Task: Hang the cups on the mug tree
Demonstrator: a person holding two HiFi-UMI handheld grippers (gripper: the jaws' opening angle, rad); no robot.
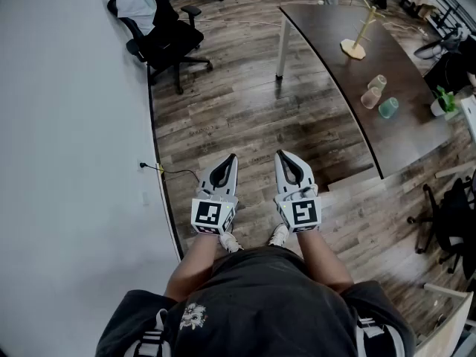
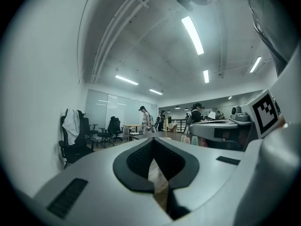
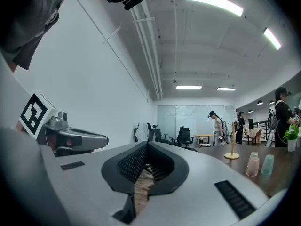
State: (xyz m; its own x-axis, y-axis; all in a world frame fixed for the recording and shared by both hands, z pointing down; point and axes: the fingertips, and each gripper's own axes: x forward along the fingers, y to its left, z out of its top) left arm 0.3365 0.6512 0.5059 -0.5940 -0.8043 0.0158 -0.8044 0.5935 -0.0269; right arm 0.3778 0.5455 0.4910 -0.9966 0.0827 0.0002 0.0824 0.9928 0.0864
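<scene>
The wooden mug tree (image 1: 358,30) stands far off on the dark table (image 1: 335,43), with three cups close by: a pale one (image 1: 377,82), a pink one (image 1: 370,98) and a green one (image 1: 388,108). I hold both grippers low in front of my body, over the wood floor and well short of the table. The left gripper (image 1: 229,159) and the right gripper (image 1: 282,155) are both shut and hold nothing. In the right gripper view the mug tree (image 3: 231,148) and the cups (image 3: 259,164) show at the right, beyond the closed jaws (image 3: 146,143). In the left gripper view the jaws (image 2: 153,140) meet too.
A black office chair (image 1: 162,39) with a white cloth over it stands by the white wall (image 1: 67,125). A small potted plant (image 1: 445,101) sits at the table's right end. Another chair (image 1: 446,222) is at the right. People stand far off in the room.
</scene>
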